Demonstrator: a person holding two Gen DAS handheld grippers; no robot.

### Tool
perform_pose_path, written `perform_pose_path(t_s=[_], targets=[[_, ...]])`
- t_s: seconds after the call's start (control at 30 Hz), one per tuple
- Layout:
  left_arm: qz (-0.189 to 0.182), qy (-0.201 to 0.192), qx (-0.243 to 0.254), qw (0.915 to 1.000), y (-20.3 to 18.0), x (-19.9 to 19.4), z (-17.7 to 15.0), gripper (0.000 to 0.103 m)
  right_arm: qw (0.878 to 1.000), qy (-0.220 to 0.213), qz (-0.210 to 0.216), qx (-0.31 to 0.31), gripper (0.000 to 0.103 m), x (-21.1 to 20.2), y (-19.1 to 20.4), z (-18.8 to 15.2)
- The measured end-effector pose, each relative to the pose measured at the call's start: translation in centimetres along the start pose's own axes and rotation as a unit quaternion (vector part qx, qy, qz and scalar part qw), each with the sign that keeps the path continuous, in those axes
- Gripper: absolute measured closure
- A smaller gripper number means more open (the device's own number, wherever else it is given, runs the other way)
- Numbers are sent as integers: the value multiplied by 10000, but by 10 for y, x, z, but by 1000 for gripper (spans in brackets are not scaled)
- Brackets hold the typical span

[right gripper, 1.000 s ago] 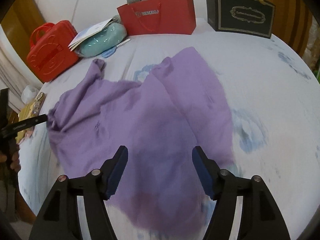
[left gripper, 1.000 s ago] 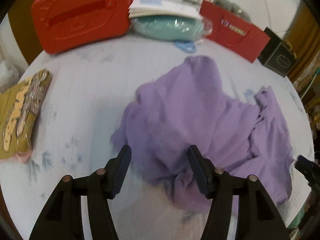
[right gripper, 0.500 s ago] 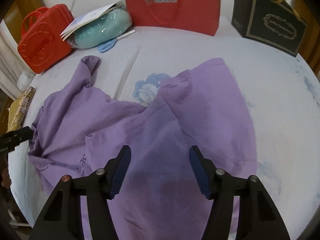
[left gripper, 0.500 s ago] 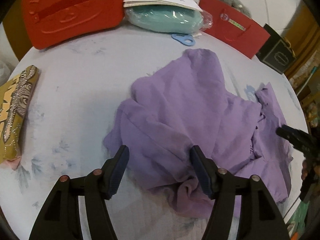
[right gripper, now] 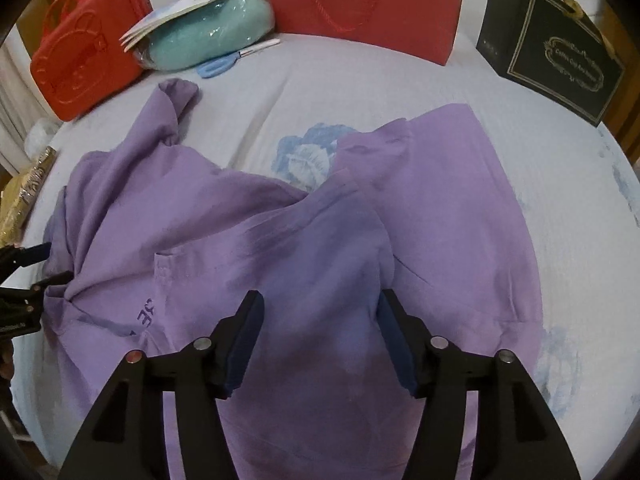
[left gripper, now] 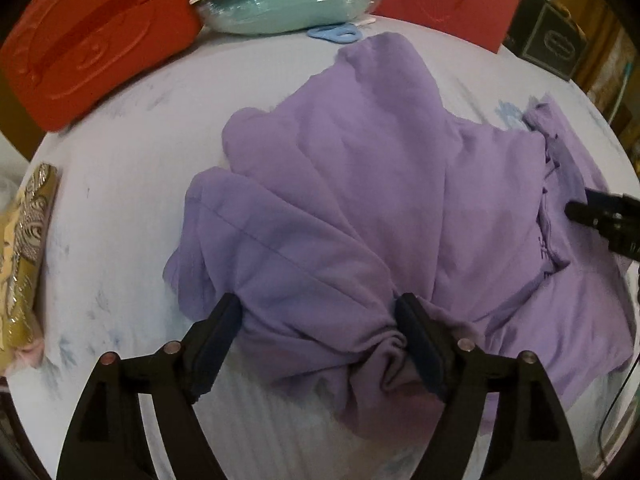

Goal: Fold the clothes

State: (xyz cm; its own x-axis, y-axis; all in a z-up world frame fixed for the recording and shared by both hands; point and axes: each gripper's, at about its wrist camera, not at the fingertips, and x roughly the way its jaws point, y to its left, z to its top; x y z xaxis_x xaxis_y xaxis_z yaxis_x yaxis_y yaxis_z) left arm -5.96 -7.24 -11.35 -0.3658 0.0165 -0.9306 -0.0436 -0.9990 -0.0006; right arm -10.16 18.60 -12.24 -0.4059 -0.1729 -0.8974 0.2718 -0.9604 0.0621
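Observation:
A crumpled purple shirt (left gripper: 360,184) lies on the pale floral bedsheet (left gripper: 120,152); it also fills the right wrist view (right gripper: 304,248). My left gripper (left gripper: 320,320) is open, its jaws low on either side of a bunched fold at the shirt's near edge. My right gripper (right gripper: 320,320) is open, its jaws spread just over the shirt's body near a seam with dark lettering (right gripper: 146,314). The right gripper's tip shows at the right edge of the left wrist view (left gripper: 600,216); the left gripper shows at the left edge of the right wrist view (right gripper: 24,280).
At the back stand a red plastic case (left gripper: 88,36), a teal bundle in plastic (left gripper: 288,4) under booklets, blue scissors (right gripper: 224,62), a red paper bag (right gripper: 364,4) and a black gift box (right gripper: 552,48). A gold packet (left gripper: 24,248) lies at the left edge.
Both grippers have moved forward and down toward the shirt. The left jaws now straddle a bunched fold; the right jaws sit closer over the shirt's body.

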Motion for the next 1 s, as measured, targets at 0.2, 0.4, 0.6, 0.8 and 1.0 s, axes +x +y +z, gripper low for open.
perform_pose_path(t_s=[0.2,0.4,0.6,0.8,1.0], targets=[[127,35,-166,9998,2,-9,0,56,9995,33,-280,-171,99,-11,-1,-5],[-19,-214,-480,9986,17,-45,-7,79,9989,-420,-68,180,99,-65,-16,-21],[-1,-598,-523,9968,34,-95,-27,87,9959,-781,248,385,99,-134,-26,-63],[-62,-487,-426,9979,41,-102,-43,91,9937,-691,629,625,99,-181,-38,-115],[-268,-336,-388,9983,34,-84,-33,75,9926,-11,703,992,97,-175,-49,-175]])
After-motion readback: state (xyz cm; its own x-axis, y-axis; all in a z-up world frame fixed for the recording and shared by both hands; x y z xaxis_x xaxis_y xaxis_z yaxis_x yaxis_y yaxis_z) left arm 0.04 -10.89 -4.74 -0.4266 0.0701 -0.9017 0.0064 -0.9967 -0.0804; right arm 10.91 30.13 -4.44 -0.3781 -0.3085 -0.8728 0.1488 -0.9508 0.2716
